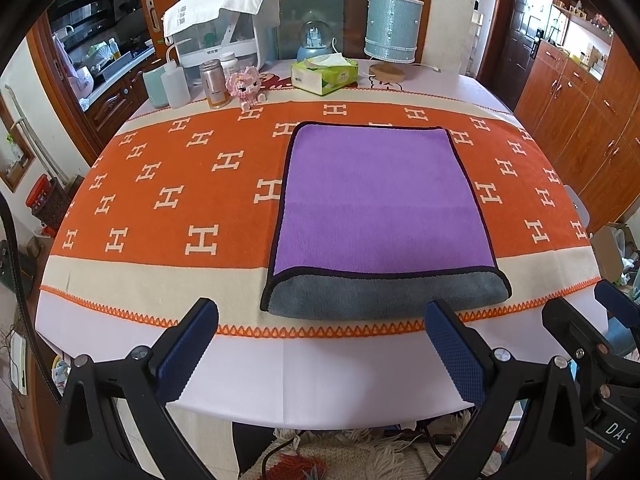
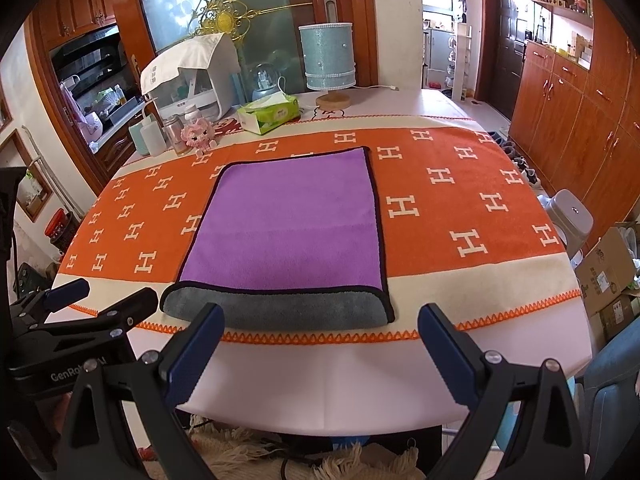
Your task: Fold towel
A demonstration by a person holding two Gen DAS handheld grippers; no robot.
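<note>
Towel (image 1: 380, 196), purple with a black hem, lies flat on an orange runner (image 1: 168, 184) patterned with white H shapes, near the front of the counter (image 1: 320, 380). It is folded once, so a grey strip of its underside shows along the near edge.

At the back of the counter, a green tissue box (image 1: 324, 74) stands open with a white tissue poking out of its top. Beside it are a white plastic bottle (image 1: 175, 84), a metal-capped jar (image 1: 216, 84) whose contents cannot be made out, a pink toy figure (image 1: 244, 86), a snow globe (image 1: 315, 40), a pale blue lamp (image 1: 392, 32) on a wooden base, and a white appliance (image 1: 228, 28) draped with a cloth. All sit well apart from the towel, and nothing lies between it and the claws.

The left claw (image 1: 320, 354) hovers over the counter's front edge, fingers spread wide and holding nothing. The right claw (image 2: 320, 356) hovers likewise, fingers spread and empty.

Only the right view shows a grey stool (image 2: 568, 216) and cardboard boxes (image 2: 608, 276) on the floor to the right. Each view catches the other claw at its side edge.
</note>
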